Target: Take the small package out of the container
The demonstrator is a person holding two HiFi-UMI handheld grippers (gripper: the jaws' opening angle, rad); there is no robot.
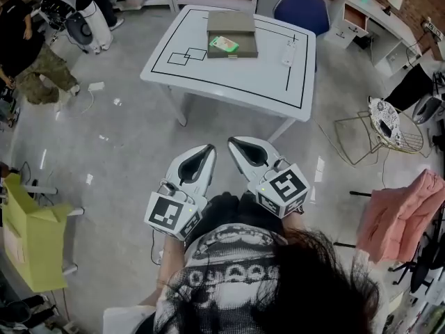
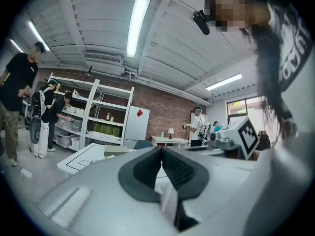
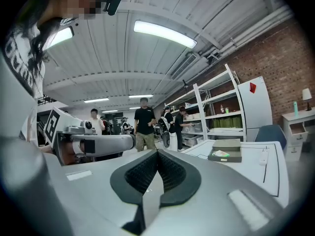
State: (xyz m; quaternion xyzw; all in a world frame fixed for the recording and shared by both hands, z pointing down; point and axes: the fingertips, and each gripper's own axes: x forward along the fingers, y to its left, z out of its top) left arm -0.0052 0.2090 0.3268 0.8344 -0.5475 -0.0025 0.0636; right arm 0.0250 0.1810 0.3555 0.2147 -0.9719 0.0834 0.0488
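A flat grey-green container (image 1: 232, 33) lies on the white table (image 1: 229, 75), its tray part pulled out toward me. In the tray rests a small green and white package (image 1: 224, 44). The right gripper view shows the container (image 3: 227, 152) and the package (image 3: 221, 154) far off to the right. My left gripper (image 1: 211, 147) and right gripper (image 1: 230, 141) are held close to my body over the floor, well short of the table. Both are shut with nothing between the jaws; the left gripper view (image 2: 161, 149) and right gripper view (image 3: 157, 153) show the pads meeting.
A white remote-like object (image 1: 289, 53) lies on the table's right part. A blue chair (image 1: 302, 10) stands behind the table. A wire stool (image 1: 379, 127) and pink cloth (image 1: 403, 211) are at right, a yellow box (image 1: 35, 232) at left. People stand at the far left.
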